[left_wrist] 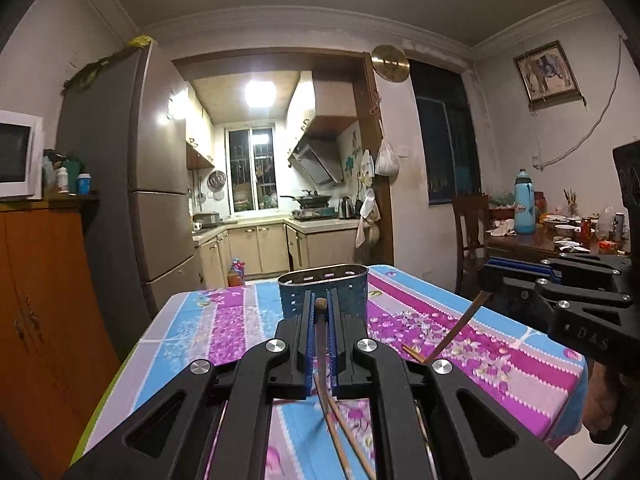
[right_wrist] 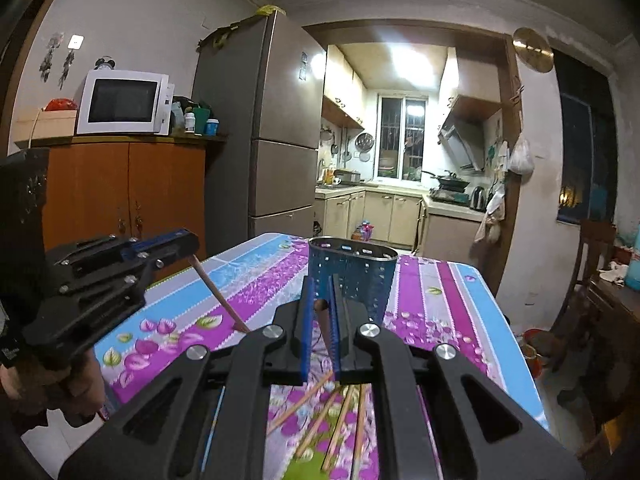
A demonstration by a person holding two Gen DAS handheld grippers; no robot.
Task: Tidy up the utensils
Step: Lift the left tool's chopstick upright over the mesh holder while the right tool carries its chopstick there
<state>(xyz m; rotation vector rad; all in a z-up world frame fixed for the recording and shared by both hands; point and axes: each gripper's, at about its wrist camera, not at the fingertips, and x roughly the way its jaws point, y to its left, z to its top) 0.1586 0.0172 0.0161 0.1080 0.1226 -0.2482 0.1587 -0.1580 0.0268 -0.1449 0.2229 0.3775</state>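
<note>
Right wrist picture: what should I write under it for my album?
Right claw shut on a chopstick, facing the blue holder on the flowery tablecloth; more chopsticks lie below.

Grey fridge beside lit kitchen doorway

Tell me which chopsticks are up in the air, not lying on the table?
Two are up: one chopstick clamped in the left tool and another chopstick in the right tool. The loose chopsticks lie flat on the tablecloth.
</note>
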